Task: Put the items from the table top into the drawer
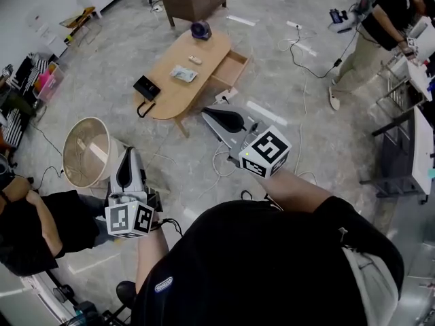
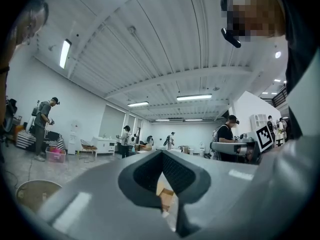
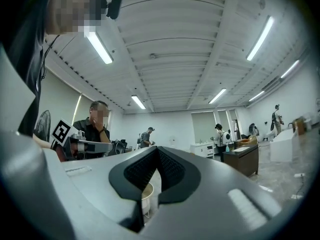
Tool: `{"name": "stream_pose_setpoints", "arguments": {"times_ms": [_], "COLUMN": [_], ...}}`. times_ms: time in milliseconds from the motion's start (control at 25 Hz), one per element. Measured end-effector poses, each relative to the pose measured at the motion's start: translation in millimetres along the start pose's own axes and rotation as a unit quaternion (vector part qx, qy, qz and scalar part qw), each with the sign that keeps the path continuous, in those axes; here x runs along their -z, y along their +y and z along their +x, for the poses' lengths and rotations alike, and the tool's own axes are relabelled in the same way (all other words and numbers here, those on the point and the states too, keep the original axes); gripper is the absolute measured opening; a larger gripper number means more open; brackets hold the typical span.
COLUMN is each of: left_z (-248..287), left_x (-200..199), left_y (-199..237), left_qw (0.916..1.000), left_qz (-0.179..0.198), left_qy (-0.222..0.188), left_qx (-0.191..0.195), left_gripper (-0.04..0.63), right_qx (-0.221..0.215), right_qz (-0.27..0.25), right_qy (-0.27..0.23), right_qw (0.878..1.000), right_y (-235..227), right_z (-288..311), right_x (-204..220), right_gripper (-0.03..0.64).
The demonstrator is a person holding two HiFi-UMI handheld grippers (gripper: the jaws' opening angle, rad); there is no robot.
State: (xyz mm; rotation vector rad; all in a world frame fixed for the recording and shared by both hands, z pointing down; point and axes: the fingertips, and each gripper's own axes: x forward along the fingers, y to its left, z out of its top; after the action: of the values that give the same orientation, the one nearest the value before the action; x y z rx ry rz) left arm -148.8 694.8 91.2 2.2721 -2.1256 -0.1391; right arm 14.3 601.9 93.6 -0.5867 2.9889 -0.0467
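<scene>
A person holds two grippers level, away from the task's things. The left gripper and right gripper both have their jaws pressed together with nothing between them. Well ahead of the right gripper stands a wooden tabletop carrying a black case, a pale packet, a small bar and a dark round thing. The drawer hangs open on the side nearer the right gripper.
</scene>
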Motion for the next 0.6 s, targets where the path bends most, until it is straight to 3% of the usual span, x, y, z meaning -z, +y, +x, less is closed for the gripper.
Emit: {"name": "stream_pose_setpoints", "arguments": {"times_ms": [520, 600], "left_z": [7, 8], "left_x": [6, 8], "left_y": [15, 18], "left_qw": [0.9996, 0.9993], "left_qz": [-0.003, -0.003], "left_qy": [0.003, 0.005], "left_qx": [0.027, 0.036], "left_gripper": [0.002, 0.055], "right_qx": [0.027, 0.031], "right_qz": [-0.001, -0.001], "right_qy": [-0.002, -0.001], "right_qw": [1.0, 1.0], "right_y": [3, 4], "right_z": [12, 15], "right_x": [4, 5], "right_gripper": [0.1, 0.123]}}
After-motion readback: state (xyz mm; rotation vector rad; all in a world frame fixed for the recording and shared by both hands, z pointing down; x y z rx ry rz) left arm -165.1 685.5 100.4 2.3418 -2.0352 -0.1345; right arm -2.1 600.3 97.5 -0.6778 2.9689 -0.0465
